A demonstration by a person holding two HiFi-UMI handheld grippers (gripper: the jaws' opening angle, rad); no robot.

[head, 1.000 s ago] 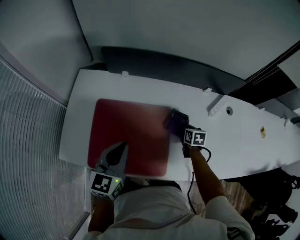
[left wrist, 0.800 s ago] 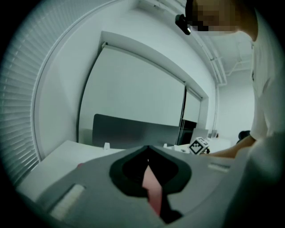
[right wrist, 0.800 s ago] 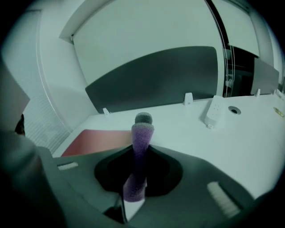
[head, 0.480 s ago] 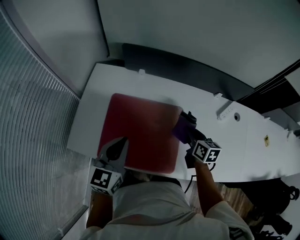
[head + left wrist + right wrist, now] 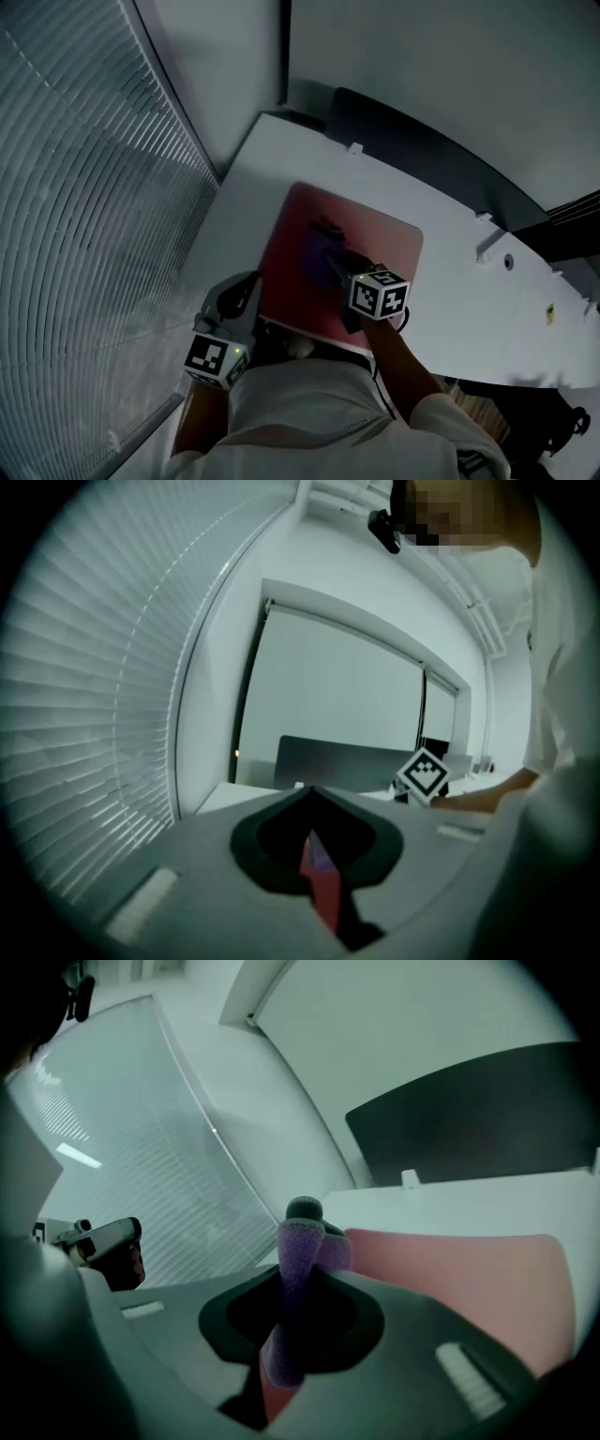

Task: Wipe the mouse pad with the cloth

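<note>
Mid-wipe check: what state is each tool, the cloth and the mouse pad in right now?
Mouse pad: flat on the table, near-left corner clamped.
Cloth: bunched, held over the pad.
Left tool: shut on the mouse pad.
Right tool: shut on the cloth.

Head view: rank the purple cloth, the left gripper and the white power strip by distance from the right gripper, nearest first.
1. Purple cloth: clamped in the right gripper, on the mouse pad.
2. Left gripper: at the pad's near left corner.
3. White power strip: off to the right on the desk.
</note>
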